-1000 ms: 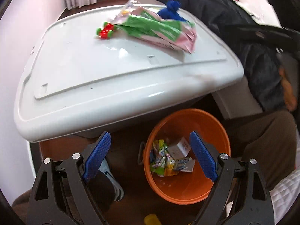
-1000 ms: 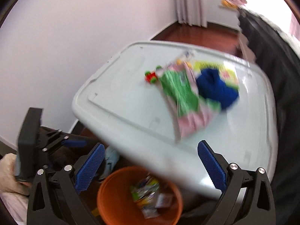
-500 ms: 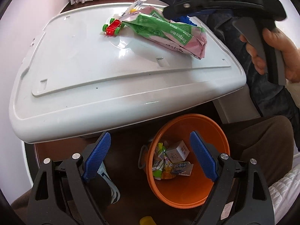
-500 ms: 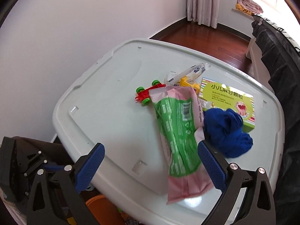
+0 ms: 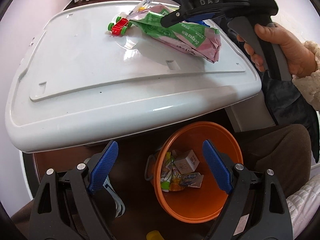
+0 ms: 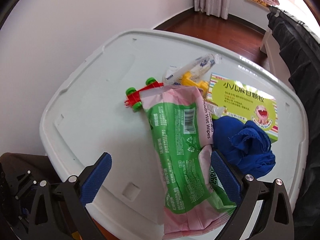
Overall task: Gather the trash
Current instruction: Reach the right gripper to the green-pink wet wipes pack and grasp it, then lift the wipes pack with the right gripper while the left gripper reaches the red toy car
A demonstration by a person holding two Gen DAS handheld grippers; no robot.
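Lying slantwise on the white bin lid (image 6: 84, 124), the wet-wipes pack (image 6: 180, 140) is the piece of trash nearest to hand. Its far end overlaps the red toy car (image 6: 136, 98), and its near end hangs close to the lid's front edge. A blue cloth (image 6: 248, 146) presses against its right side, with a green medicine box (image 6: 244, 100) behind that.

The right gripper (image 6: 160, 178) hangs over the pack with its jaws wide apart, the 2 blue pads astride the lower half and nothing pinched. The left gripper (image 5: 158, 168) waits over the orange bucket (image 5: 200, 206) on the floor, jaws likewise apart and empty. Several wrappers and a small box already sit in the bucket.

Judging by the creases and the sagging end, the pack is a soft film pouch, probably light and part empty. Its glossy skin may slip, and it will likely fold rather than resist. A good hold seems to be across the narrow width near the middle, where the film bunches between the pads. Taking it lower would leave more clearance from the cloth.
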